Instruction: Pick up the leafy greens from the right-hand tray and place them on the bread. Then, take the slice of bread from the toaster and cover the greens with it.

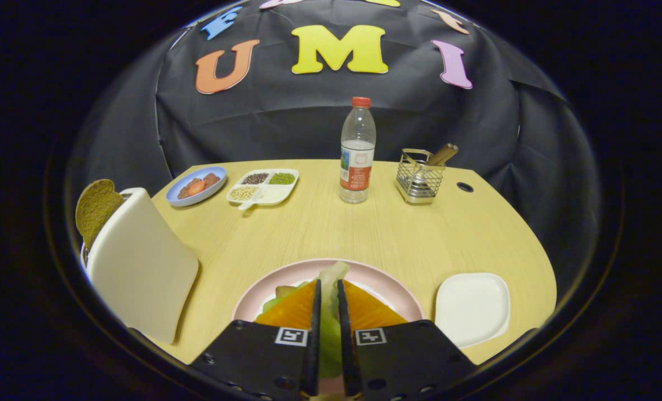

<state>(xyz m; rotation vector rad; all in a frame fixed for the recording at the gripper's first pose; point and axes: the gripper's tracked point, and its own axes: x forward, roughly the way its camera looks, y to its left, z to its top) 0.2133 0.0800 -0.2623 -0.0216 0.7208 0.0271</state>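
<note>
My gripper (327, 298) is shut on a pale green leafy piece (331, 278), which pokes up between the fingers and hangs down the narrow gap between them. Right under the fingers lies a pink plate (386, 281); a bit of bread (284, 291) shows on it just left of the fingers, mostly hidden. To the left stands a white toaster (138, 267) with a brownish slice of bread (94, 209) sticking out of its top. A white square tray (471, 306) lies right of the plate with nothing on it.
Beyond the plate stand a water bottle (357, 153) and a wire holder with utensils (420, 178). At the far left of the wooden table (364, 228) are a blue dish with food (196, 185) and a divided white tray of grains (263, 186).
</note>
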